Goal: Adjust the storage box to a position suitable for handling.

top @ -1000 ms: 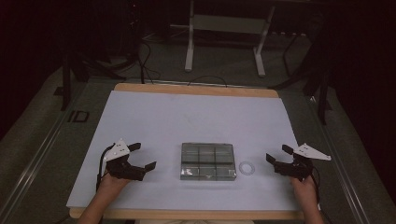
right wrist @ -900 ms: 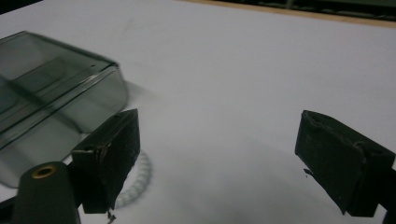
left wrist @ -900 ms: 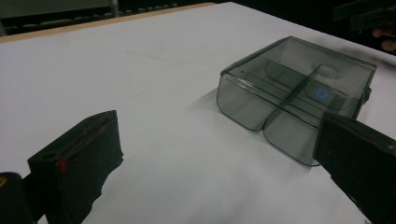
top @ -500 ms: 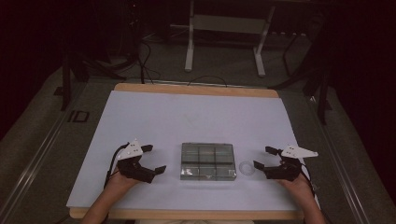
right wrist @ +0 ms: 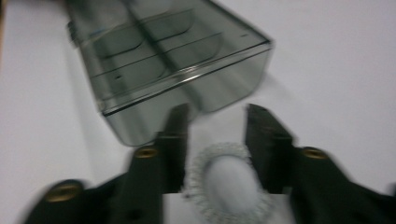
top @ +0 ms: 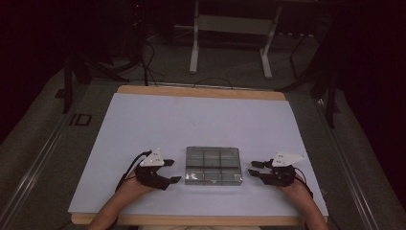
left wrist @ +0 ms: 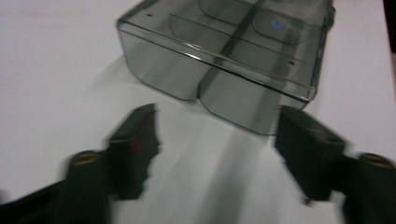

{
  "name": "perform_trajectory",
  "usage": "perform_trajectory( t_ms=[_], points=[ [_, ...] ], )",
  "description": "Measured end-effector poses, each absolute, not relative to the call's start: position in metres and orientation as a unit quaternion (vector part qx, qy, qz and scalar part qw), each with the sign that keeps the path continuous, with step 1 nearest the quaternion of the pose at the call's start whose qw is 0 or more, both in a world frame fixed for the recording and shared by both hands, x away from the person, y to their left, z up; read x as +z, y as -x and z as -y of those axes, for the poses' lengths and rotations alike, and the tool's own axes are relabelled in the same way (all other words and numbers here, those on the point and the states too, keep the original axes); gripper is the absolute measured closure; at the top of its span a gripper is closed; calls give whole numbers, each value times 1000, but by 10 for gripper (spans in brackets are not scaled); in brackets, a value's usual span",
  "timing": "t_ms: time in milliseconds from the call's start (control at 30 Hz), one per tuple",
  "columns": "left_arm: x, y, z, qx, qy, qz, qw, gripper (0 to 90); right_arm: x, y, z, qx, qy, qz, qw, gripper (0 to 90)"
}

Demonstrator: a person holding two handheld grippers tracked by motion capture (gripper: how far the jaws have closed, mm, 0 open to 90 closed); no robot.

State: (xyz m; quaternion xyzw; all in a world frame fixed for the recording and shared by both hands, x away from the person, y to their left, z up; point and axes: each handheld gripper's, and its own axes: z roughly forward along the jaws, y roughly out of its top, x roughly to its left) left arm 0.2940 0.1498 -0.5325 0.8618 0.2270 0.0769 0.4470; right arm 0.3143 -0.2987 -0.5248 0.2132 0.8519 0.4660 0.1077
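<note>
High view: one clear compartment box (top: 213, 166) lies on the white surface (top: 201, 120) near the person's edge, lid closed, long axis running 9 to 3 o'clock. Its grid reads as six cells, three across by two deep. One left claw (top: 168, 171) sits at the box's 9 o'clock, one right claw (top: 254, 171) at its 3 o'clock; each points inward at a short end wall. Both are near the box and neither touches it.

Left gripper view: the left claw (left wrist: 217, 149) is spread wide, nothing between its jaws. The box (left wrist: 224, 60) lies ahead at 12 o'clock, one corner toward the camera, bare surface between. A small blue mark shows through the lid; what it is cannot be told.

Right gripper view: the right claw (right wrist: 217, 135) is spread partway. One small white fuzzy ring (right wrist: 226, 184) lies flat on the surface between its jaws, apparently untouched, though blur hides the margins. The box (right wrist: 163, 60) stands just beyond at 12 o'clock.

The ring is the nearer object to the right claw. Judged from this, a pinch on the ring needs only jaw closure; the left claw is placed to steady the box.
</note>
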Motion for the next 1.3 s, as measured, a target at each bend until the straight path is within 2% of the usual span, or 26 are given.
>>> perform_trajectory(
  t_ms=[67,133,267,367,533,1300],
  points=[
    [-532,-295,-148,70,-867,-221,442,419,-527,-313,293,457,-199,-861,103,722],
    [-532,-296,-146,68,-873,-207,436,546,-528,-313,289,450,-189,-867,97,789],
    [-531,-297,-142,66,-880,-196,427,652,-532,-315,284,447,-183,-872,85,897],
    [-531,-298,-139,65,-888,-190,413,765,-533,-316,282,443,-181,-875,77,900],
    [-532,-300,-134,69,-896,-184,398,895,-535,-317,276,431,-171,-883,70,900],
    [-518,-301,-128,78,-895,-174,404,900,-522,-317,274,442,-161,-880,67,900]
  ],
)
